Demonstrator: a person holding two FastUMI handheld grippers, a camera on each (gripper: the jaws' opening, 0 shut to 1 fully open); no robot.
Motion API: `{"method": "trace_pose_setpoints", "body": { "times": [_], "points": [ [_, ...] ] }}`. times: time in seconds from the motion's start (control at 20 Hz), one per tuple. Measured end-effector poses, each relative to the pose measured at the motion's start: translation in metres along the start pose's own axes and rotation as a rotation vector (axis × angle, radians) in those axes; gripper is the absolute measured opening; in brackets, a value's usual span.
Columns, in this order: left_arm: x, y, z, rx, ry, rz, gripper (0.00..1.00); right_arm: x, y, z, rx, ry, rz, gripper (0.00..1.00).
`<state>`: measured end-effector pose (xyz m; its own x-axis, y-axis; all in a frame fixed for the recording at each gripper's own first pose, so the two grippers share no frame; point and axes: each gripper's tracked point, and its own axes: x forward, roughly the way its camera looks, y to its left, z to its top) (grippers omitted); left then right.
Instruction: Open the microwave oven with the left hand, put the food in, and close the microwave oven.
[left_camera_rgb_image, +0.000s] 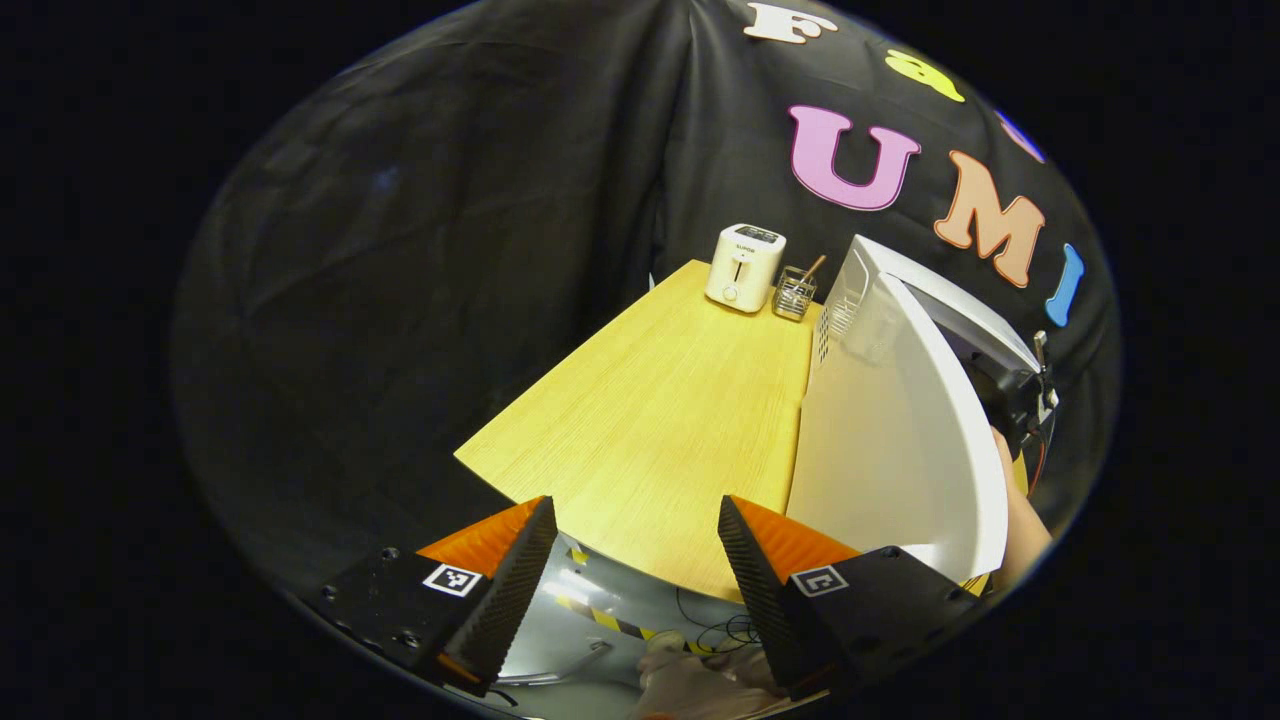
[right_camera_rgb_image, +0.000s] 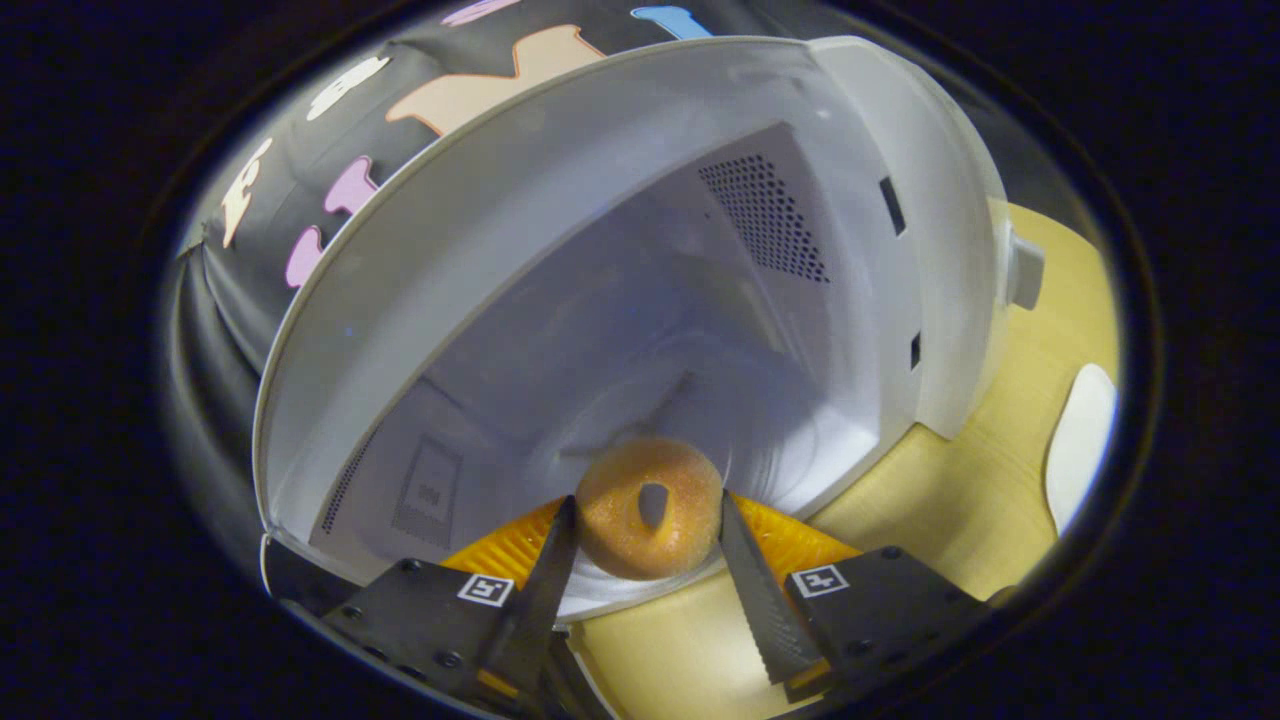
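In my right gripper view the right gripper (right_camera_rgb_image: 640, 545) holds the donut (right_camera_rgb_image: 648, 508) upright between its jaws, both fingers pressing its sides, at the mouth of the microwave (right_camera_rgb_image: 560, 330). The donut sits just over the front edge of the white cavity floor. The door (left_camera_rgb_image: 900, 440) stands open, seen in my left gripper view beside the wooden surface (left_camera_rgb_image: 650, 420). My left gripper (left_camera_rgb_image: 637, 560) hangs off the surface's near edge with its jaws wide apart, holding nothing. A toaster (left_camera_rgb_image: 745, 267) and a small glass (left_camera_rgb_image: 795, 292) stand at the far end.
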<state>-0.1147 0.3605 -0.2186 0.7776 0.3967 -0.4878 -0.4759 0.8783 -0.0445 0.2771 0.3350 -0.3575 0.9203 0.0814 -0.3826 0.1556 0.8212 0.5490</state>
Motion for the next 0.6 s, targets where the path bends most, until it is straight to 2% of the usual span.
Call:
{"method": "trace_pose_setpoints", "body": {
  "times": [0.25, 0.3, 0.35, 0.4, 0.45, 0.5, 0.55, 0.6],
  "points": [
    [0.0, 0.002, -0.001, 0.0, 0.005, 0.012, 0.96, 0.01, 0.0, -0.004, 0.01, -0.001, -0.013, 0.85],
    [0.001, 0.002, -0.001, -0.003, 0.011, 0.014, 0.96, 0.011, 0.0, -0.006, 0.013, 0.007, -0.015, 0.75],
    [-0.001, 0.001, -0.002, -0.006, 0.013, 0.01, 0.96, 0.011, 0.001, -0.007, 0.015, 0.013, -0.01, 0.75],
    [-0.001, 0.001, -0.001, -0.006, 0.013, 0.009, 0.96, 0.01, 0.002, -0.006, 0.011, 0.013, -0.005, 0.8],
    [-0.001, 0.002, -0.002, -0.007, 0.014, 0.01, 0.96, 0.008, 0.002, -0.005, 0.004, 0.012, 0.002, 0.93],
    [0.0, 0.001, -0.002, -0.009, 0.016, 0.012, 0.96, 0.006, 0.001, -0.005, -0.009, 0.012, 0.003, 1.0],
    [0.0, 0.001, -0.003, -0.013, 0.017, 0.011, 0.96, 0.001, 0.0, -0.004, -0.024, 0.011, 0.005, 0.99],
    [0.0, 0.0, -0.002, -0.018, 0.019, 0.009, 0.96, -0.004, -0.001, -0.004, -0.041, 0.007, 0.009, 0.91]
  ]
}}
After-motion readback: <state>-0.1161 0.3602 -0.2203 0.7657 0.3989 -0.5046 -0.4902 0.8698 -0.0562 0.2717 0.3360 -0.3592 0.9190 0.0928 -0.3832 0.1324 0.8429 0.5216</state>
